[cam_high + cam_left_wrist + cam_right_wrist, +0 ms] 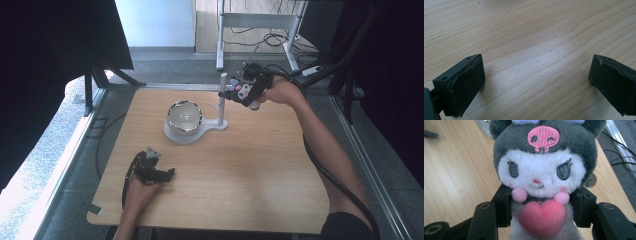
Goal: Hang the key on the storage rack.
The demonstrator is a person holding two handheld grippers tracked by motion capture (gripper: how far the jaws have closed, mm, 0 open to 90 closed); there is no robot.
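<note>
A: Right gripper view first: plush toy (544, 177), dark hood with pink skull patch, white face, pink heart on its chest. The black jaws clamp its body from both sides, just under the pom-poms. Right gripper (541, 212) is closed on it.

B: Why at the body?

A: My guess is the narrow waist gives the fingers (504, 206) a firmer bite than the wide soft head, and the head stays free above them.

B: Where does it sit on the high view?

A: Right gripper (234, 91) is raised over the far side of the table (250, 165), and the toy (239, 90) is a small blob at its tip, right beside the top of the white post (222, 97). Touching or not, cannot tell.

B: And the post?

A: Rises from a white base (192, 135) that also carries a bowl (184, 116), below and to the side of the fingers. Probably the toy goes on the post or into the bowl.

B: Left side?

A: Left gripper (159, 172) lies low on the near table, well apart. In the left gripper view its jaws stand wide, bare wood (536, 50) between them, left gripper (536, 85) holds nothing. Looks parked out of the way.
</note>
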